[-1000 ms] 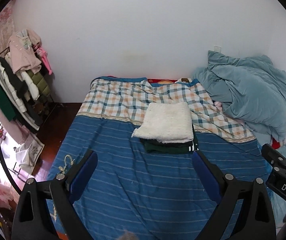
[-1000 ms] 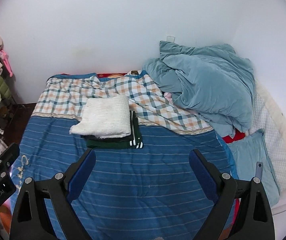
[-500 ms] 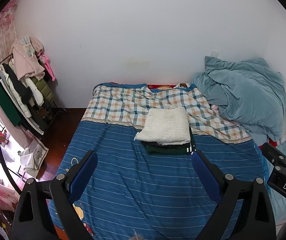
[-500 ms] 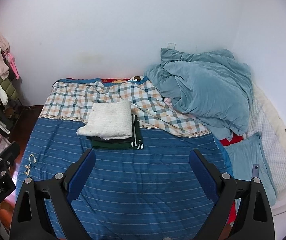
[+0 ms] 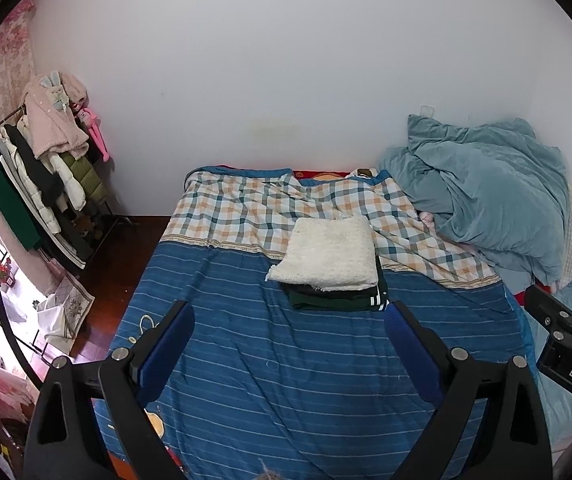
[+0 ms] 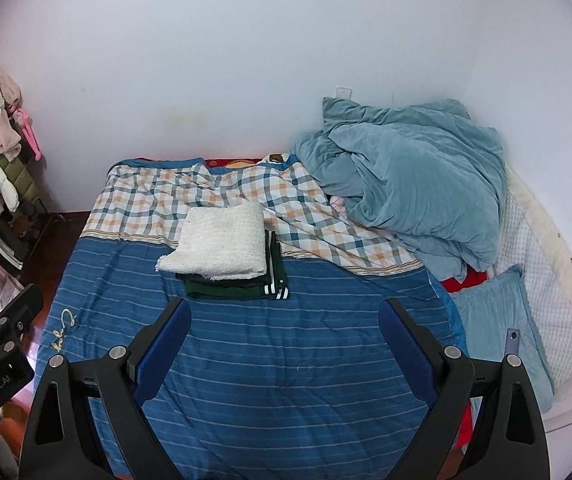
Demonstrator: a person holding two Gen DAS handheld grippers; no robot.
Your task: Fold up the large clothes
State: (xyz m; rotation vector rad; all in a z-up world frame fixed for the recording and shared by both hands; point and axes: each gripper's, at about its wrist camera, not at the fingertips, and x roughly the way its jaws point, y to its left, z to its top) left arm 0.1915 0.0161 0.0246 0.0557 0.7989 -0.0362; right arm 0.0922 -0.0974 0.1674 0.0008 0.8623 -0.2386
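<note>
Both tongs, left tongs [image 5: 288, 320] and right tongs [image 6: 285, 318], gape wide, empty, above the bed [image 6: 269, 360].

Soft, even daylight throughout; white wall [image 5: 286, 80] evenly lit, no hard shadows cast. Overexposed glare seen left of clothes rack [image 5: 41, 184], at frame edge. Strong fisheye curvature and black vignette noted at corners. Focus sharp centrally, slightly softened toward rims.

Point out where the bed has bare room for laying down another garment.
Free: the blue striped cover between the folded stack and the near edge, and the plaid area left of the stack. Crowded: the right side, under the heaped teal duvet and pillow.
</note>
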